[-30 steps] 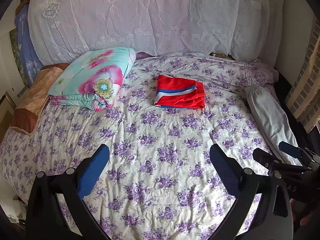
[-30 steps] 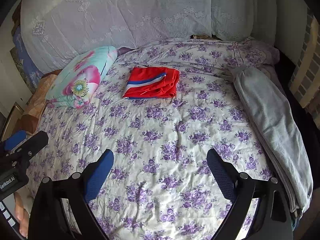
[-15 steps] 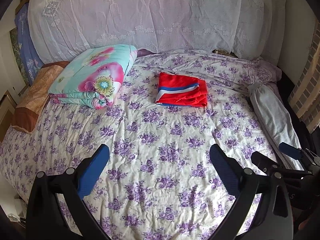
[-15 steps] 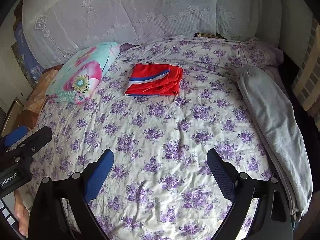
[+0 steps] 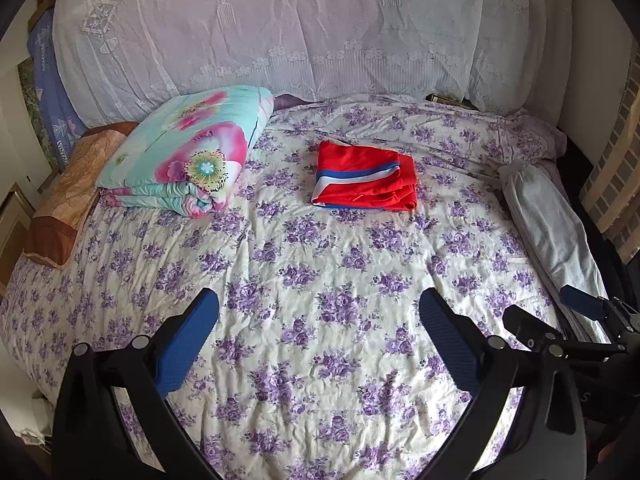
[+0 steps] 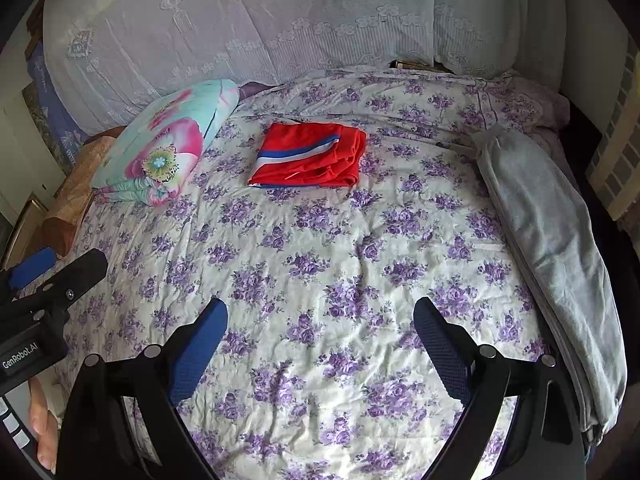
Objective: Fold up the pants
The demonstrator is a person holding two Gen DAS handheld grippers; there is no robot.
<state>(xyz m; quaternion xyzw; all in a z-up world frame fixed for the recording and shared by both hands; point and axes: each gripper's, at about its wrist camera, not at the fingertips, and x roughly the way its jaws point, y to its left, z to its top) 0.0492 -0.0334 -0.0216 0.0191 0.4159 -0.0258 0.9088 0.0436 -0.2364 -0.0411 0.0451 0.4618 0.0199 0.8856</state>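
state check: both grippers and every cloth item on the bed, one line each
left gripper: open, empty, above the sheet
right gripper: open, empty
red pants: folded, flat mid-bed
grey pants: unfolded, stretched along the bed's right edge
floral quilt: folded, at the left
bedsheet: spread, wrinkled

The place is a home bedroom. A bed (image 5: 320,280) covered by a sheet printed with purple flowers fills both views. A folded floral quilt (image 5: 188,156) lies at its far left beside a brown pillow (image 5: 68,196). White lace fabric (image 5: 300,28) drapes the far side, and folded clothing rests on the sheet.
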